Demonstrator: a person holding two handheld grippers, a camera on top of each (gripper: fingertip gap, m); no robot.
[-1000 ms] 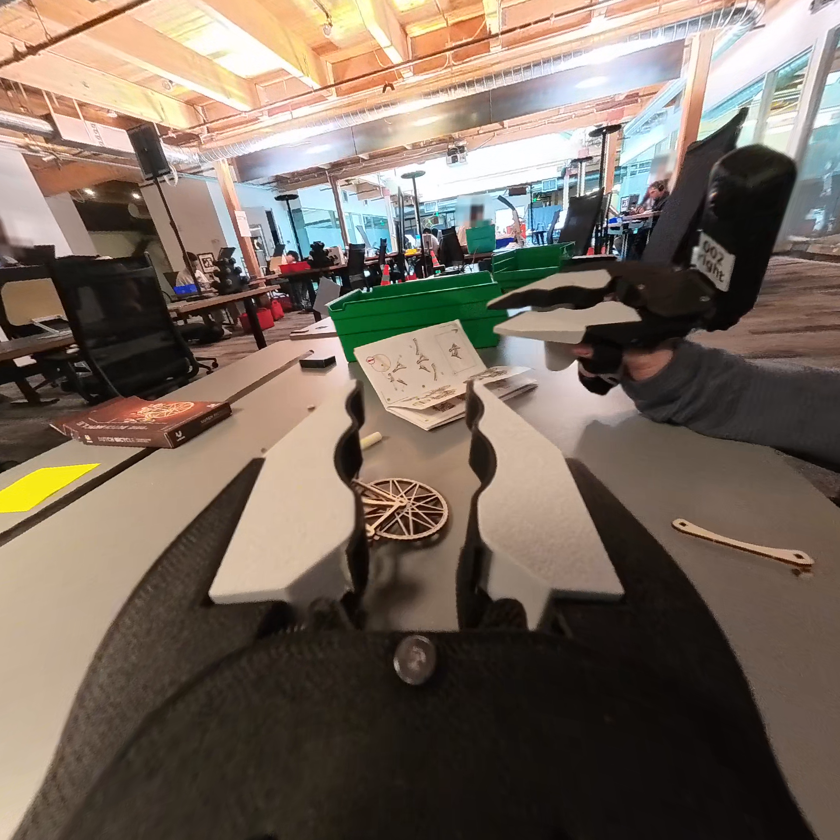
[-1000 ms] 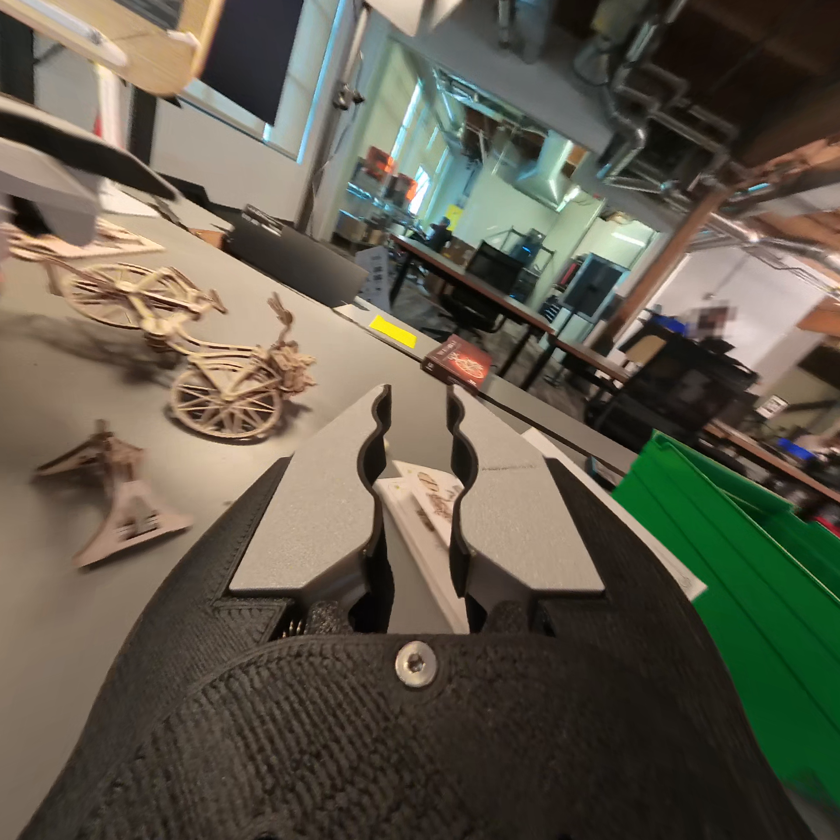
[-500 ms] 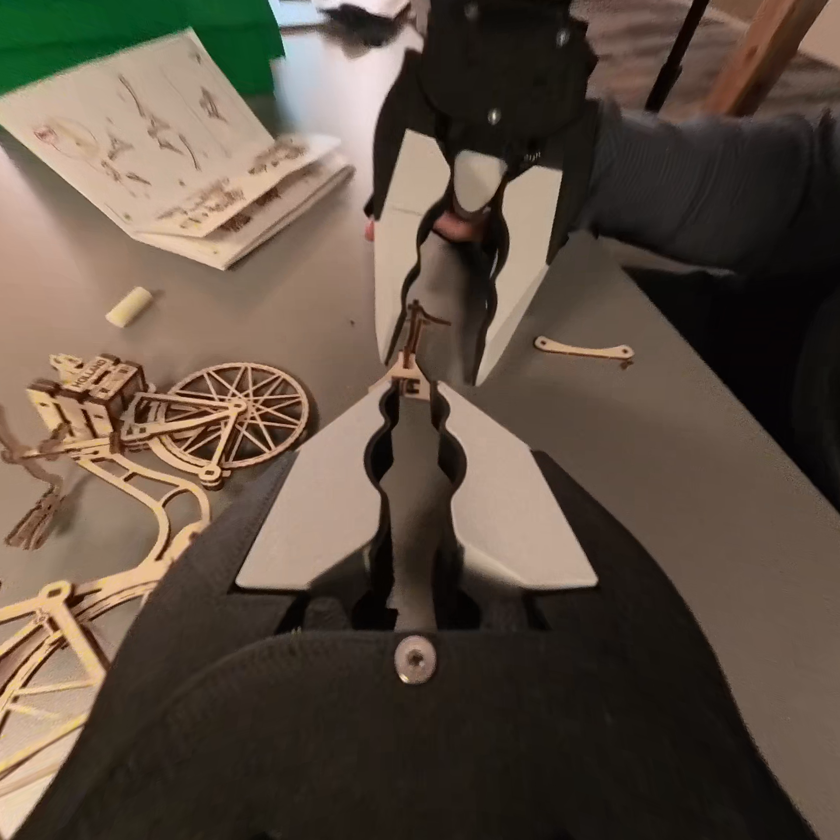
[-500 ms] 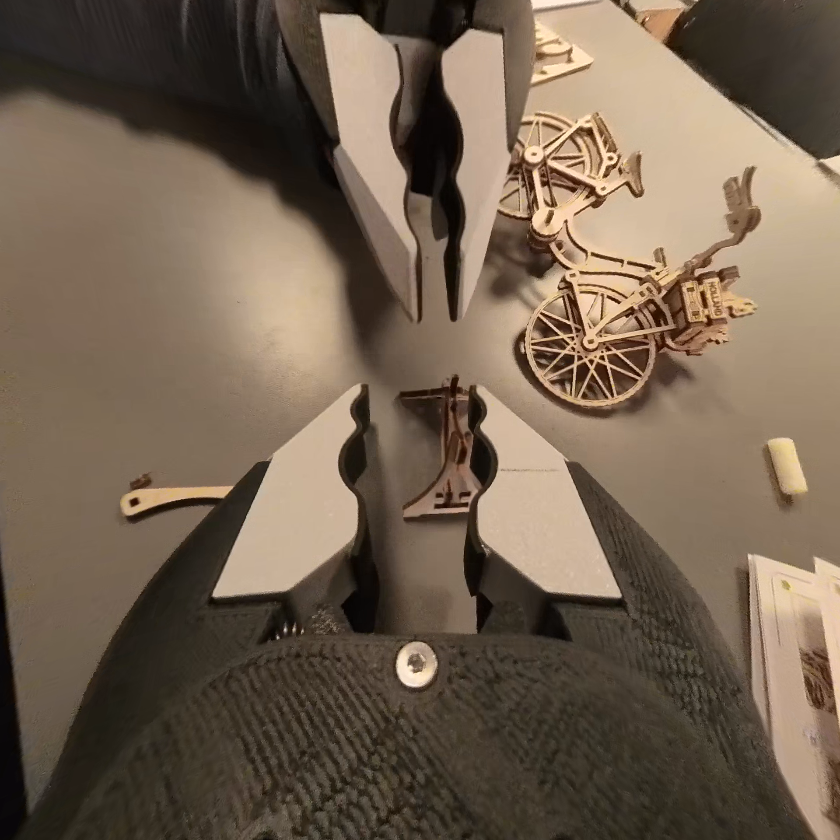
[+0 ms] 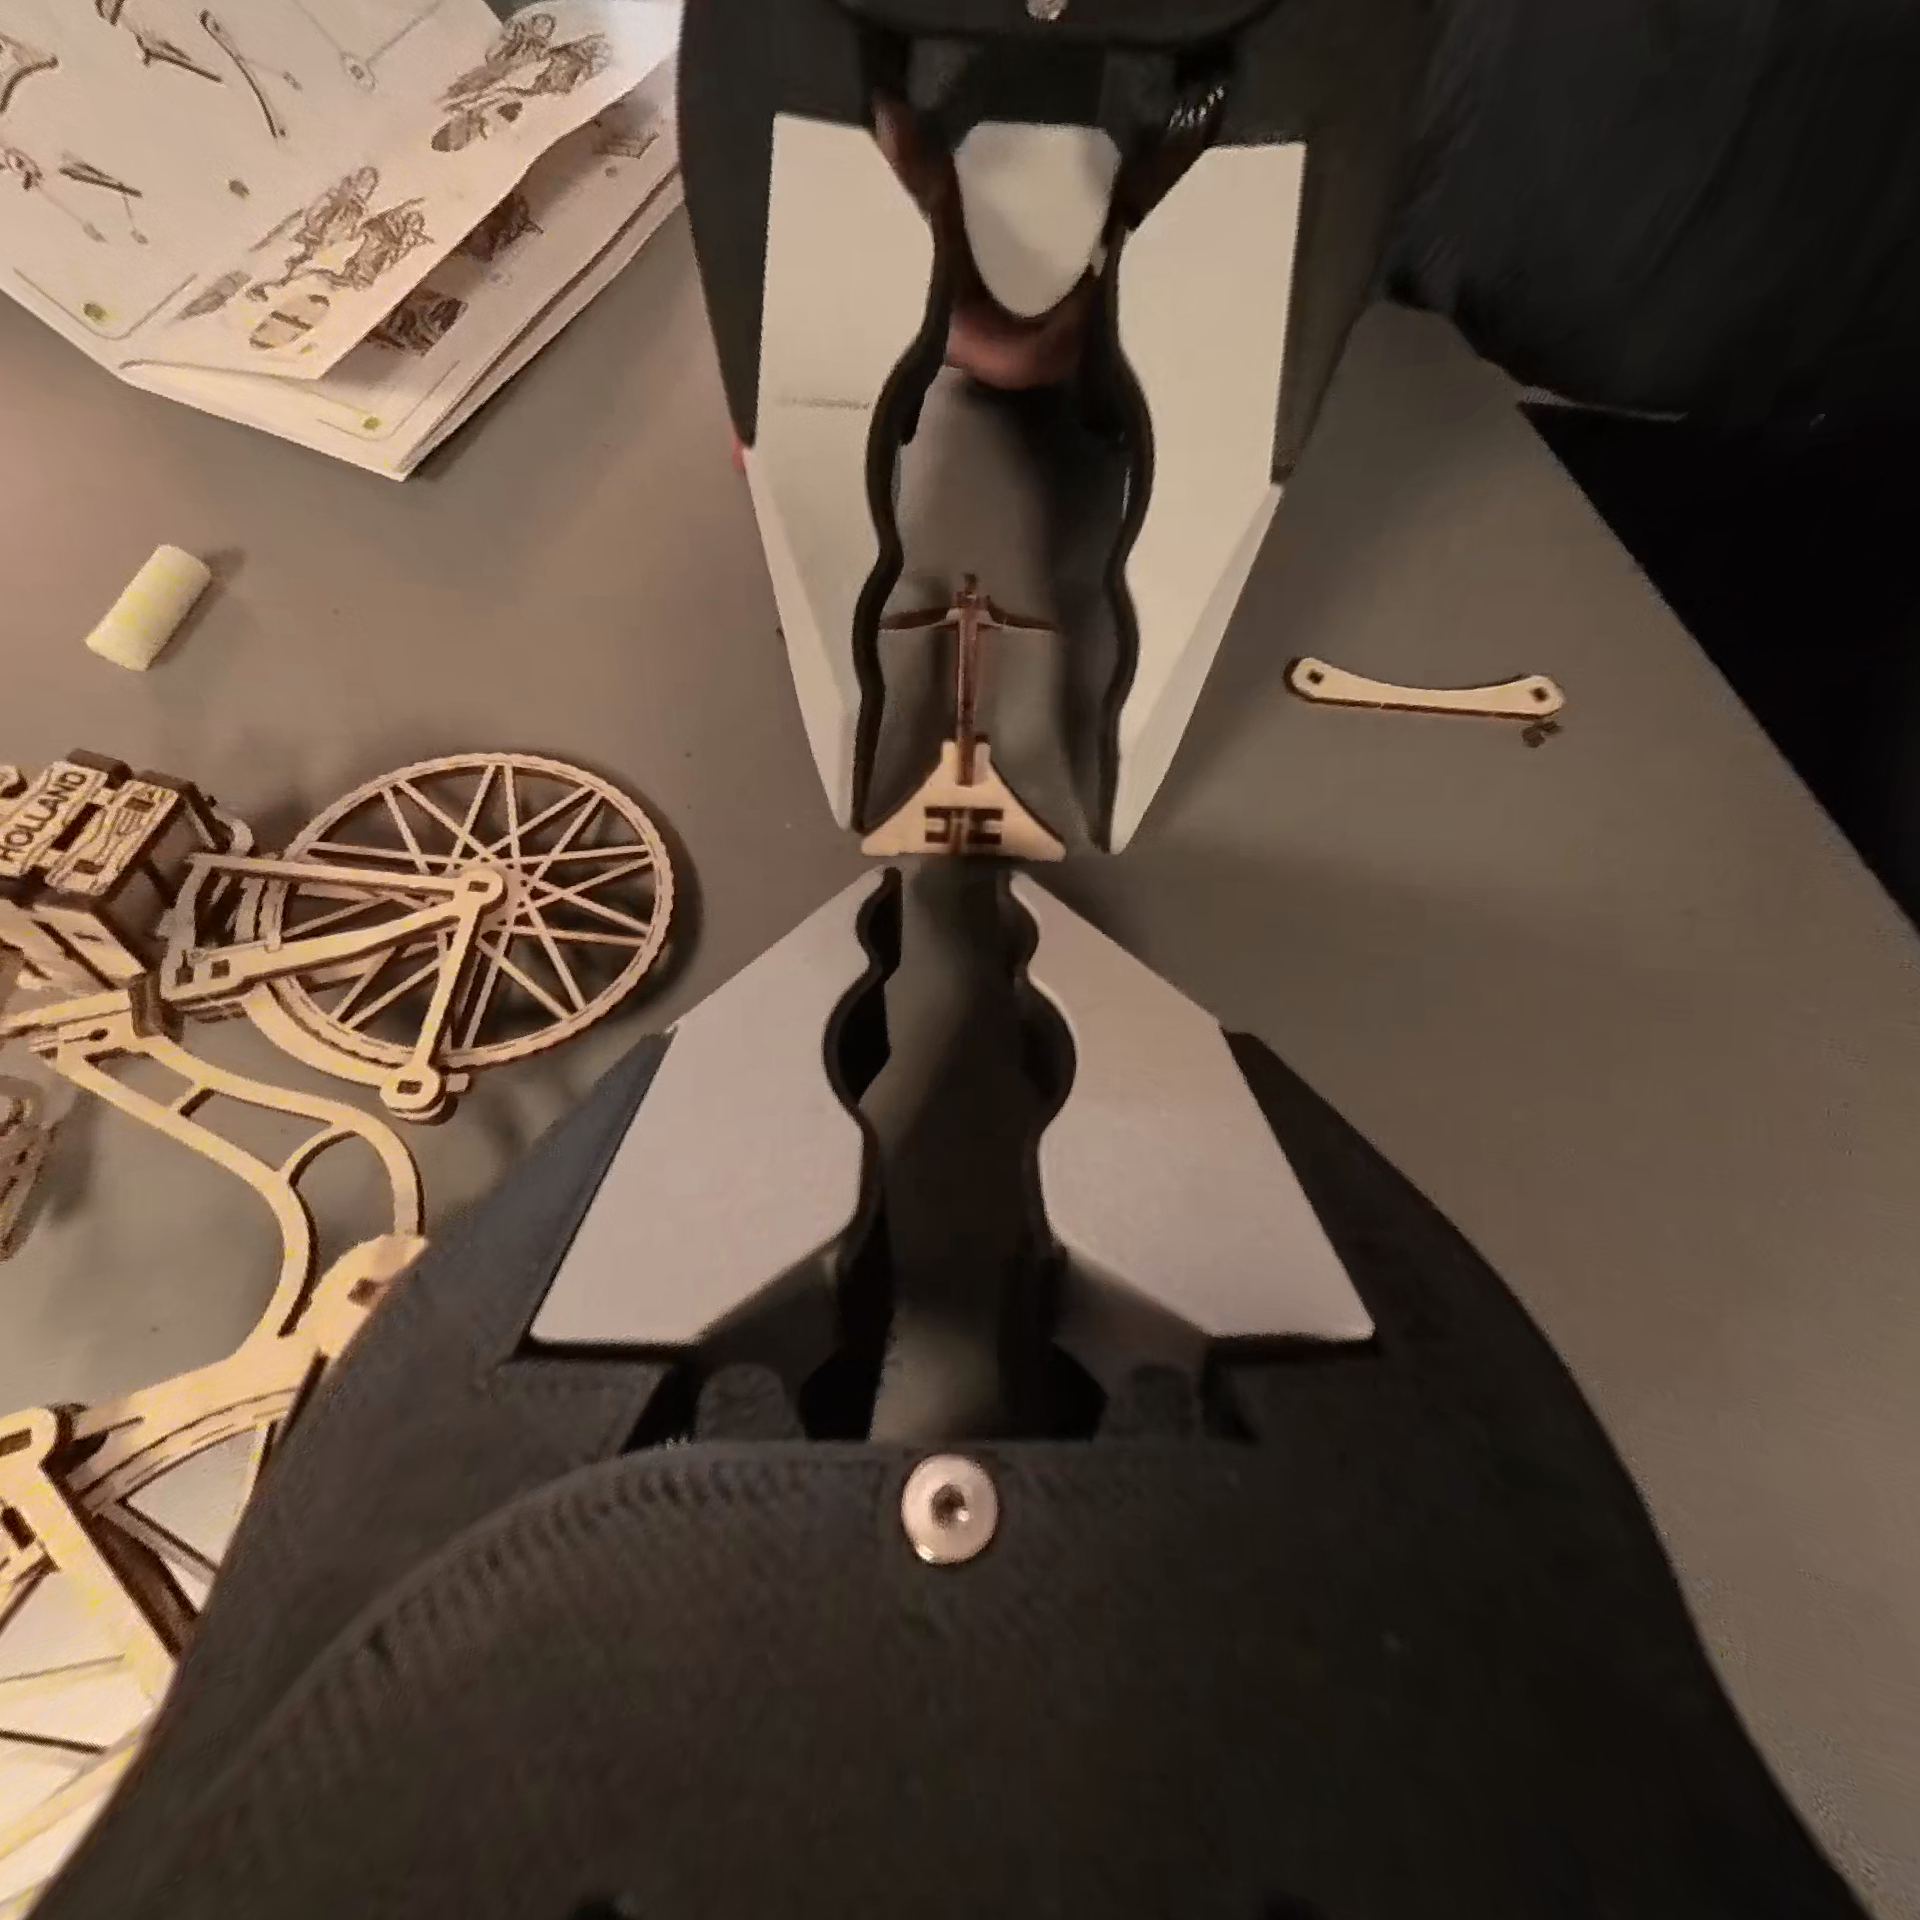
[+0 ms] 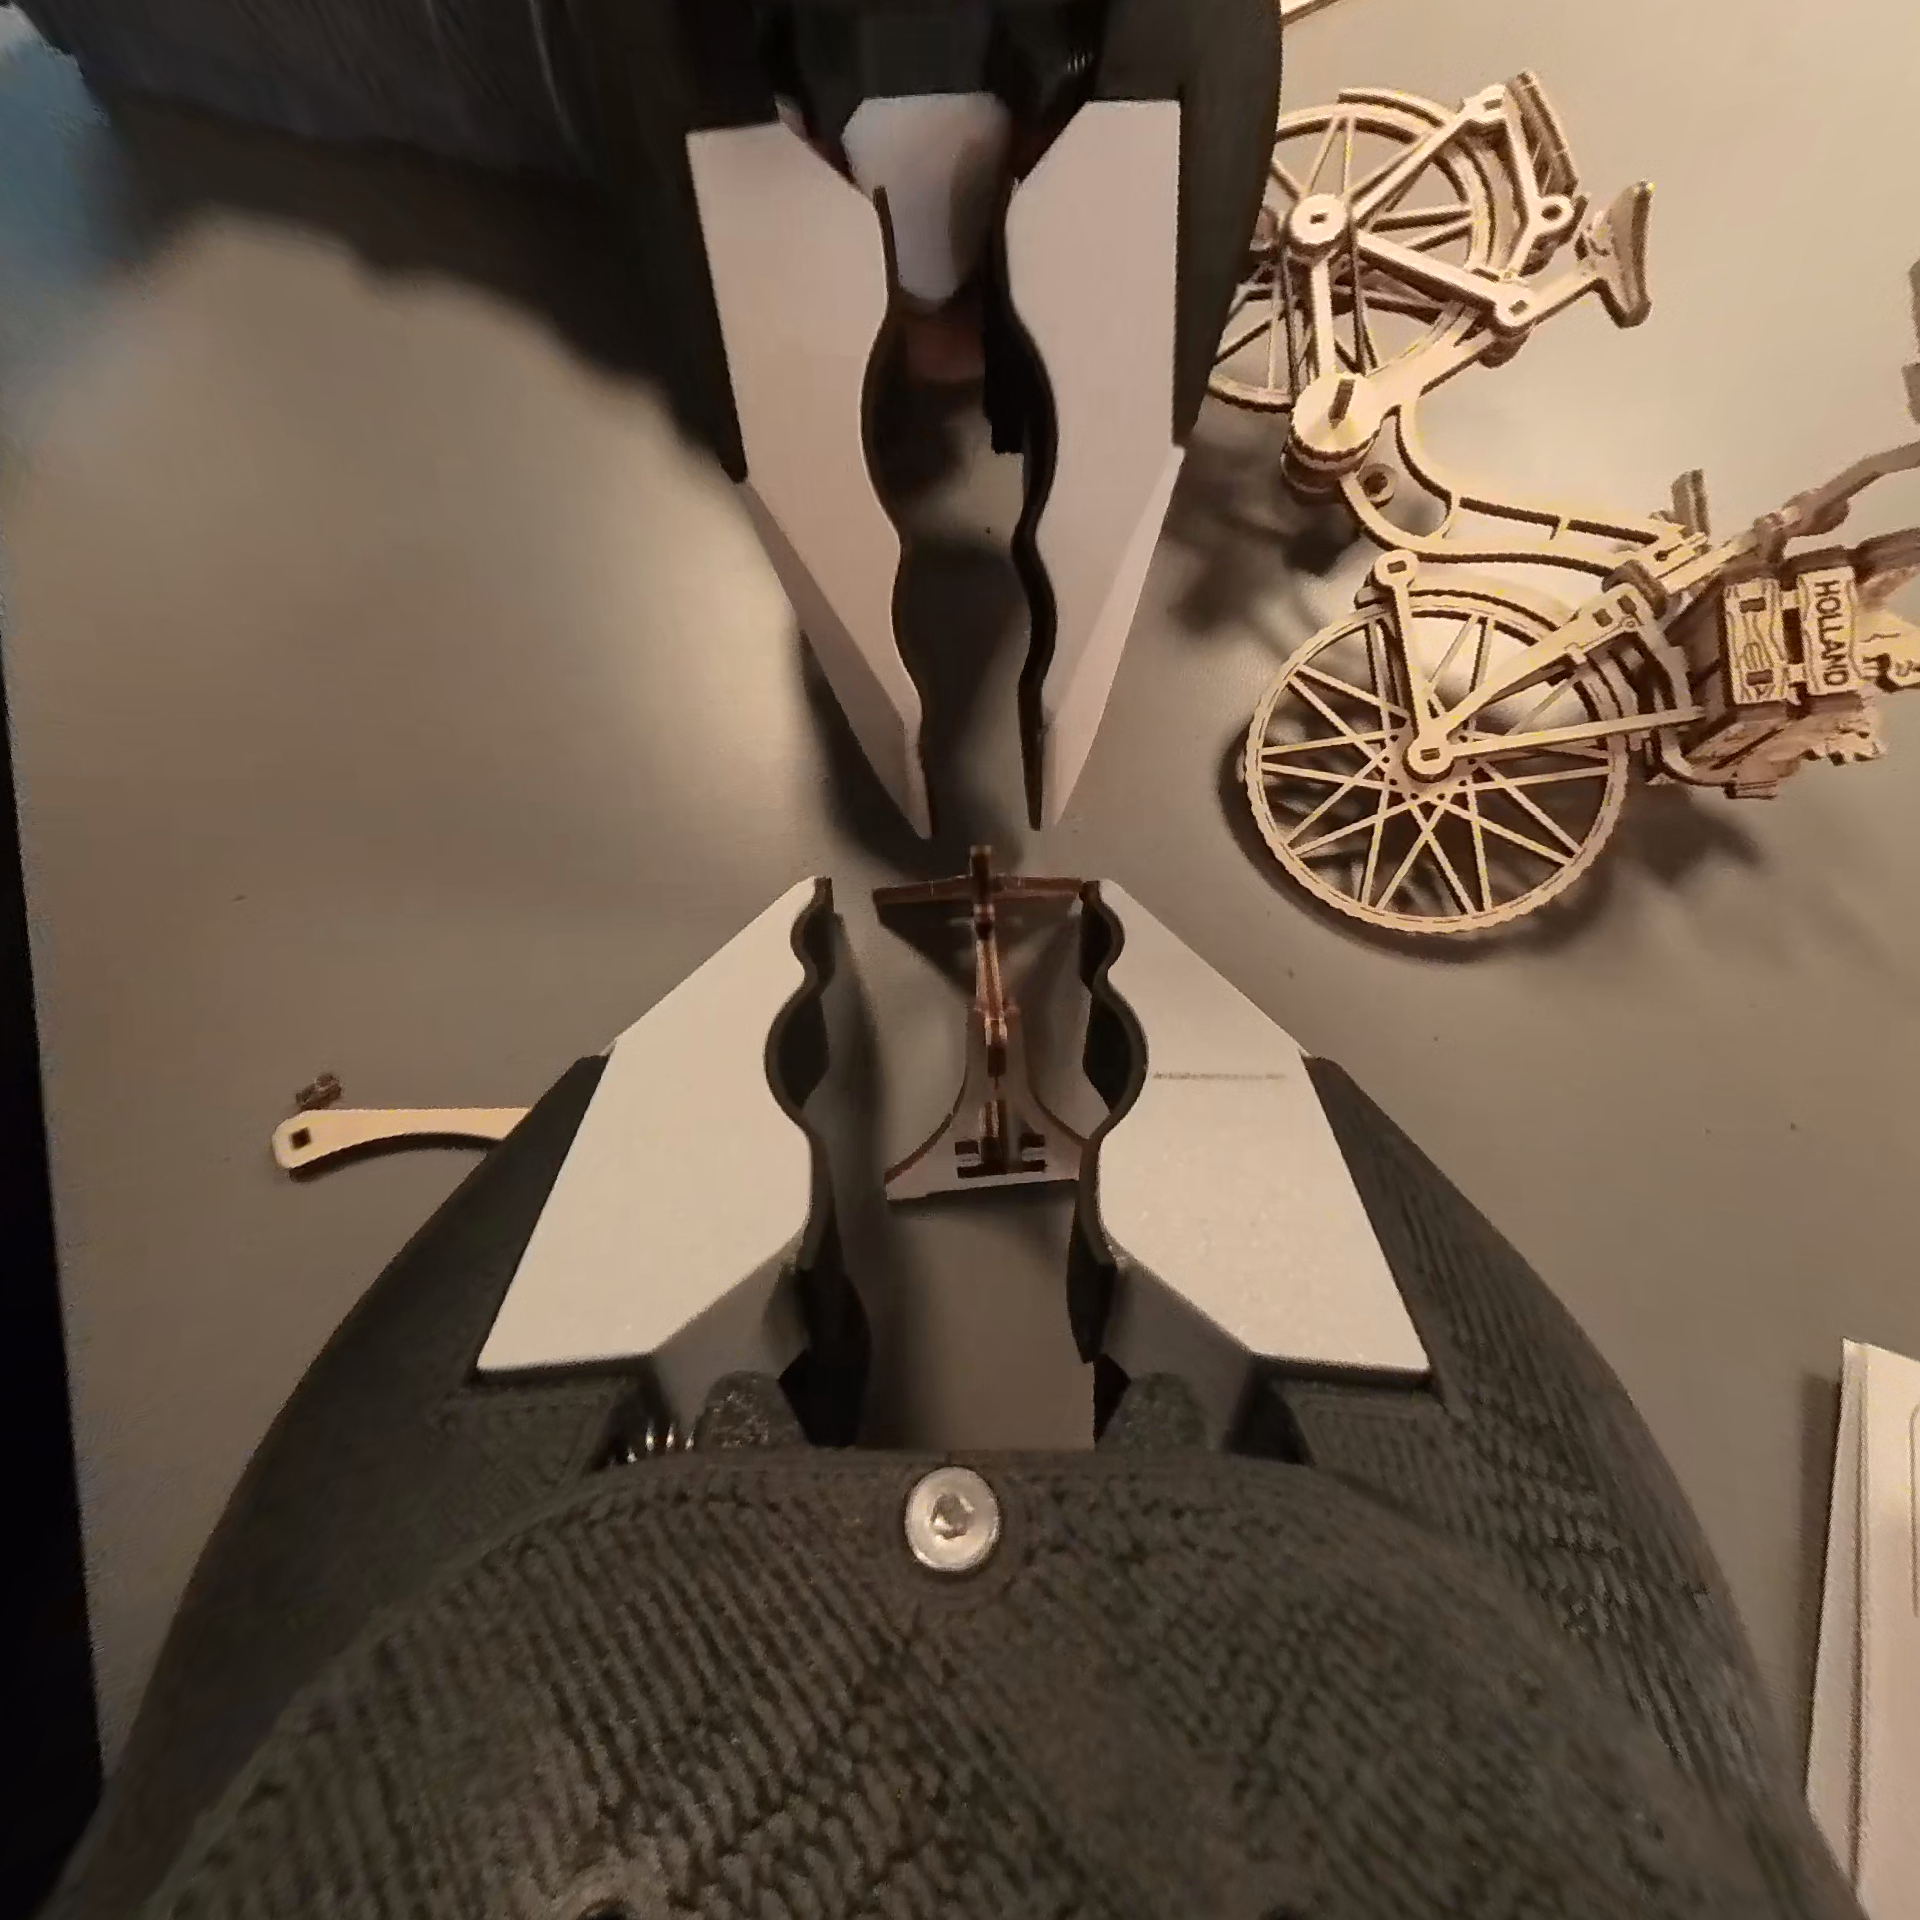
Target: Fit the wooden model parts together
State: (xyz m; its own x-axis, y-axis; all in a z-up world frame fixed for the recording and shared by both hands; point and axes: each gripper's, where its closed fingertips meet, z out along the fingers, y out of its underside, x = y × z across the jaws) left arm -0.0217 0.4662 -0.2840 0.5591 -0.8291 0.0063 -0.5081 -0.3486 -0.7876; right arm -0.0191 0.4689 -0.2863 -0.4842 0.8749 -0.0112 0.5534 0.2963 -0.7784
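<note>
**Two grippers closing in on one small wooden stand**

Two grippers are facing each other tip to tip over a grey table [image 5: 1558, 1039]. The right gripper [image 6: 951, 899] is straddling a single small wooden stand [image 6: 982, 1049], its fingers spread with the stand lying between them; a gap is showing on the left side, and whether the right finger is touching the wood cannot be told. The left gripper [image 5: 948, 883] is pointing at the stand's flat triangular base from the opposite side, its fingers parted and holding nothing, the tips just short of that base. The stand is lying on the tabletop, base toward the left gripper in the left wrist view [image 5: 961, 769] and its crossbar end toward the right gripper's palm.

Off to one side, one assembled wooden bicycle [image 6: 1455, 665] is lying flat, two spoked wheels showing, a small box on its rear. It is sitting near the grippers but apart from them. One loose curved wooden strip [image 5: 1423, 691] is lying on the far side of the right gripper, well apart from the bicycle, with a tiny dark scrap just beside its end. One open instruction booklet [image 5: 312, 208] is resting beyond the bicycle, and one pale yellow cylinder [image 5: 145, 618] is lying between booklet and bicycle. Nothing is lying between either gripper and the stand.
</note>
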